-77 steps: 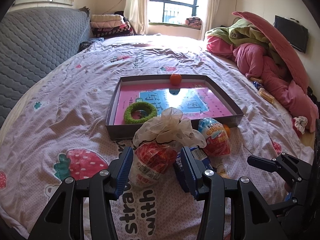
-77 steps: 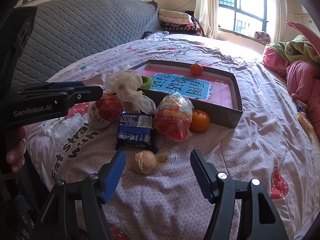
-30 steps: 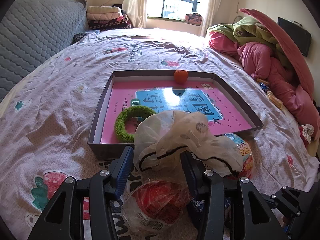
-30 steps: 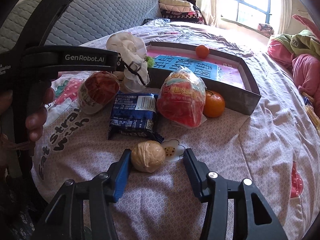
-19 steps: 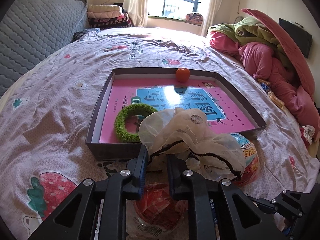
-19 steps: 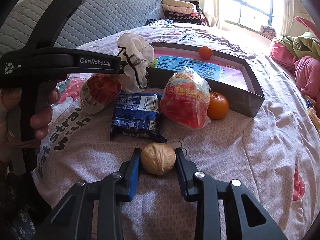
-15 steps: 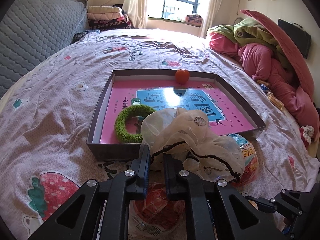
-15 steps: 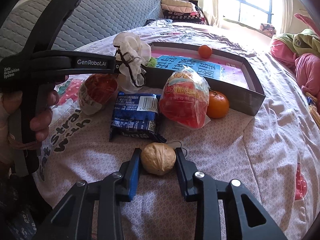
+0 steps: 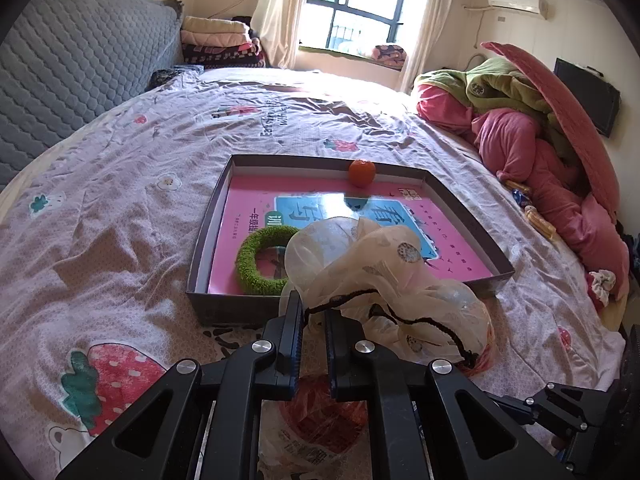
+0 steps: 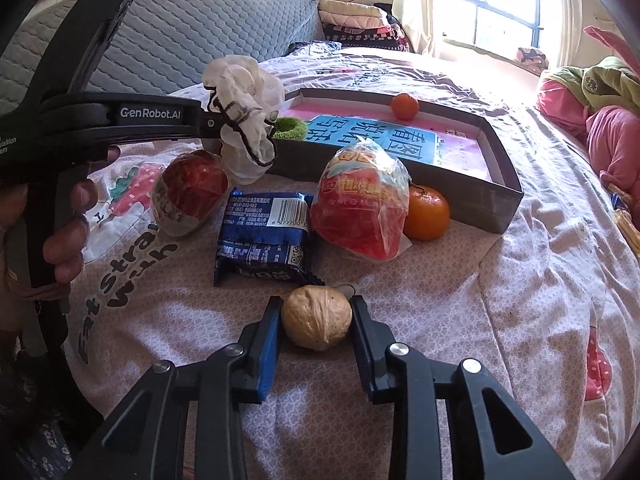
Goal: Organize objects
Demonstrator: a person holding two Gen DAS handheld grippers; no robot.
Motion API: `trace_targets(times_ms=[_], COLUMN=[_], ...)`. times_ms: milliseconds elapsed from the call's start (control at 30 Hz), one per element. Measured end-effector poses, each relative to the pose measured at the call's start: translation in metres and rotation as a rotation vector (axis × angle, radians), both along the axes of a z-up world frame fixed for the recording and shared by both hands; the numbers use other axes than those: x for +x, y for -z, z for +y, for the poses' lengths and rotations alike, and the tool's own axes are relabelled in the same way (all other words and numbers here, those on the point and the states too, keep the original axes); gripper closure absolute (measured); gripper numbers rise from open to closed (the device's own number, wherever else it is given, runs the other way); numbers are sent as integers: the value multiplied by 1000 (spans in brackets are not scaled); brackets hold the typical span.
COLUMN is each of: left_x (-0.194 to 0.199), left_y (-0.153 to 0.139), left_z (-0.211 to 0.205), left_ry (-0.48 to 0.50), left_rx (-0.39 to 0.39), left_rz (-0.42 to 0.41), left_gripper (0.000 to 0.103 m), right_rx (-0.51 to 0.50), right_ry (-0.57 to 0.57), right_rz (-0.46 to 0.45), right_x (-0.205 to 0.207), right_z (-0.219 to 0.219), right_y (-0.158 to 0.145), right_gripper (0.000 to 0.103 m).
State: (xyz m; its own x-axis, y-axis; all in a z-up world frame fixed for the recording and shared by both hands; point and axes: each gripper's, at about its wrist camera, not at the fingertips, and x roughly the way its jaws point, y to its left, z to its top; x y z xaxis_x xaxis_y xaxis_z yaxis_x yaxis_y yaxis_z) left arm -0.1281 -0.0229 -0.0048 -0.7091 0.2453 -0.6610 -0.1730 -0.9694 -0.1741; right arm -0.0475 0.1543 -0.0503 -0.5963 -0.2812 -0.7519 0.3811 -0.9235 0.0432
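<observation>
Red snack bag [image 9: 320, 420] half hidden behind left tongs [image 9: 312, 320].

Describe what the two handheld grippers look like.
Both are black plastic frames with silver screw heads. The right gripper has blue ribbed pads on its jaws. The left gripper shows white "GenRobot.AI" lettering on its side in the right wrist view.

Both wrist views look down close, sharing the box [image 9: 208, 216] [image 10: 496, 148].

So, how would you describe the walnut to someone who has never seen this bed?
On the bedspread, in front of the shallow grey tray, lies a row of snacks. Nearer than the blue packet, the walnut sits in the right gripper: the only pale brown, wrinkled, unwrapped ball.
</observation>
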Motion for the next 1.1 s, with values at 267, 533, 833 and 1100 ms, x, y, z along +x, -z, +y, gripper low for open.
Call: trace_targets(times_ms=[267,533,833,1100], left_x=[7,22,40,47], left_y=[-12,-27,-39,-50], left_z=[-3,-3,0,1], left_ry=[-14,-24,-35,-49], left_rx=[5,-10,-34,-42], left_rz=[30,67,90,97], left_gripper=[93,93,93,93], right_rx=[0,-9,-22,-43], right_ry=[-2,14,18,45], right_rz=[36,91,136,177], right_x=[5,5,11,11], right_z=[0,4,5,10], right_y=[-6,-21,-32,-45], right_gripper=[70,70,70,70])
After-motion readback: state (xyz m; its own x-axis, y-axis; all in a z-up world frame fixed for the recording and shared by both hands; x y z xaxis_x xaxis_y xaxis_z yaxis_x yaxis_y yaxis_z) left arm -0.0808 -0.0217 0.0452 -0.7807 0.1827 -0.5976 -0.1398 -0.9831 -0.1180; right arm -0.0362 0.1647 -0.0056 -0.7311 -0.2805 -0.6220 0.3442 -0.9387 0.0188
